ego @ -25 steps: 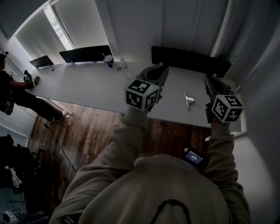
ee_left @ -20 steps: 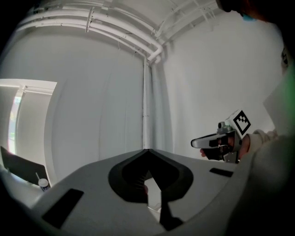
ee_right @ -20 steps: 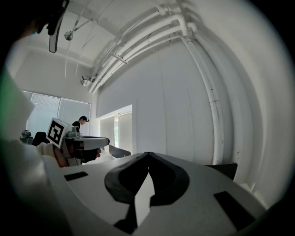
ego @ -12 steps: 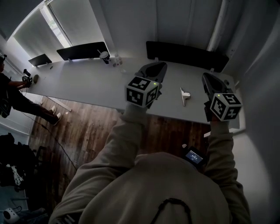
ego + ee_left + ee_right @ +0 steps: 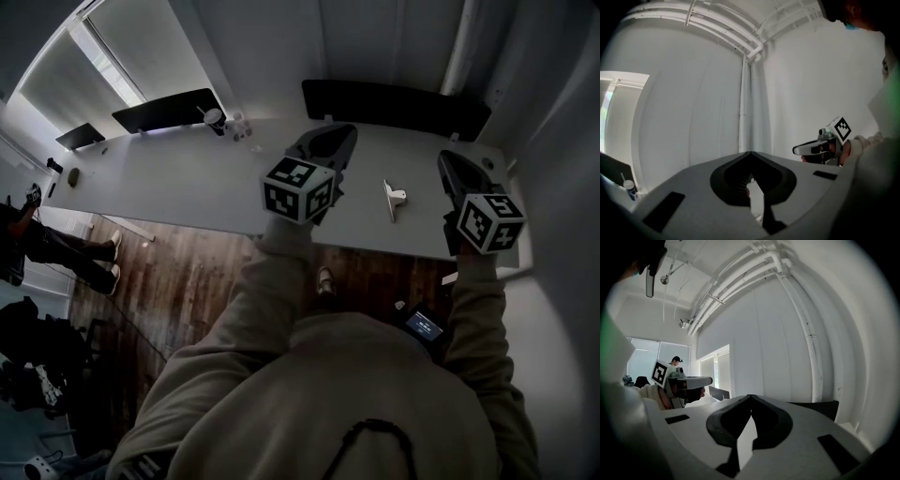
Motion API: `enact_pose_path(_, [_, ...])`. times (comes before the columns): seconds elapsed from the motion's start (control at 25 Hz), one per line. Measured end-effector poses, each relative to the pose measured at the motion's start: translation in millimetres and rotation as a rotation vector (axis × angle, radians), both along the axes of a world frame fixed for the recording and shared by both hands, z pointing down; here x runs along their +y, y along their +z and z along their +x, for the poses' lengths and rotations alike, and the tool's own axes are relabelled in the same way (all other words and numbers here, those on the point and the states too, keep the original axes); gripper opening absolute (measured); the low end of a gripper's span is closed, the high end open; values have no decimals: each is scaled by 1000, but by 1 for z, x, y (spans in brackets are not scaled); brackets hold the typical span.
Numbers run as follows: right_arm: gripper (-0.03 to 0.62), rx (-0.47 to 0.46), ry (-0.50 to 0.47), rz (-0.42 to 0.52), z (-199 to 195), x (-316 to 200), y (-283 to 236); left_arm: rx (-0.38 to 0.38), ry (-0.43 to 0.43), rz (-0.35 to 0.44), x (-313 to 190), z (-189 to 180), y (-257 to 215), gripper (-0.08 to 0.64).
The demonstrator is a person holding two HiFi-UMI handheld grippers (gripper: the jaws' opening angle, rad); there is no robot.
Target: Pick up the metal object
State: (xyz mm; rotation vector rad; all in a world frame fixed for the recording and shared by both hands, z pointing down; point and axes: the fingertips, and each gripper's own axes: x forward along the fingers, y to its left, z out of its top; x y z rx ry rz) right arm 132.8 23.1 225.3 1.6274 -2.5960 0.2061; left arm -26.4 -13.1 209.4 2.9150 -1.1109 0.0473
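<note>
The grey hand-held left gripper point(image 5: 343, 134) and the right gripper point(image 5: 450, 159) had their tips hard to make out from the head view, but each gripper view showed the jaws closed together on nothing. Both sleeved arms reached forward over the long white table point(image 5: 187, 178), held apart. Between the two grippers the small silvery metal object point(image 5: 394, 199) lay on the table, touched by neither.

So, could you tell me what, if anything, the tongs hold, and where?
Nothing: the left tongs and right tongs are shut and empty; the metal bracket lies on the table.
</note>
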Motion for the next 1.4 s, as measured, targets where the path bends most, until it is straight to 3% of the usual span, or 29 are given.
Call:
enact_pose_path(0.24, [20, -3, 30, 2, 5, -54, 10, 15, 24, 2, -59, 4, 7, -6])
enact_pose_path(0.76, [20, -20, 66, -36, -7, -216, 29, 14, -9, -68, -236, -44, 46, -6])
enact_pose_path(1.0, [20, -28, 109, -38, 2, -247, 26, -3, 47, -61, -277, -18, 46, -6])
enact_pose_path(1.4, [20, -25, 121, -1, 41, -269, -3, -16, 118, -58, -296, 31, 28, -6])
